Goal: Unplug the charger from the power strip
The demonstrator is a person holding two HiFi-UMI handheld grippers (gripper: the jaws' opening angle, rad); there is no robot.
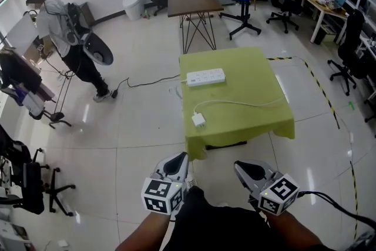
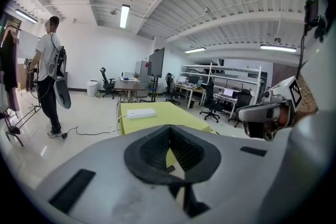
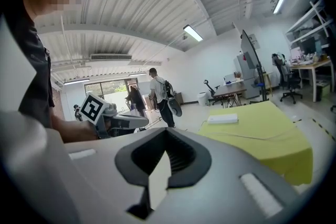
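Close in, the left gripper (image 1: 178, 160) and the right gripper (image 1: 244, 170) hang side by side in front of the person's body, both clenched on nothing, short of the worktop (image 1: 252, 76) with its green cloth. Next out, near the front edge, the charger (image 1: 198, 120) lies flat, its white cable (image 1: 247, 104) looping off to the right. Further back sits the power strip (image 1: 205, 77), well apart from the charger, so by the look of it the plug is already out and little remains. If there is more to do, I'd say open one gripper before reaching, pin the strip with the other, and pull straight rather than sideways, so the strip doesn't skid on the cloth.
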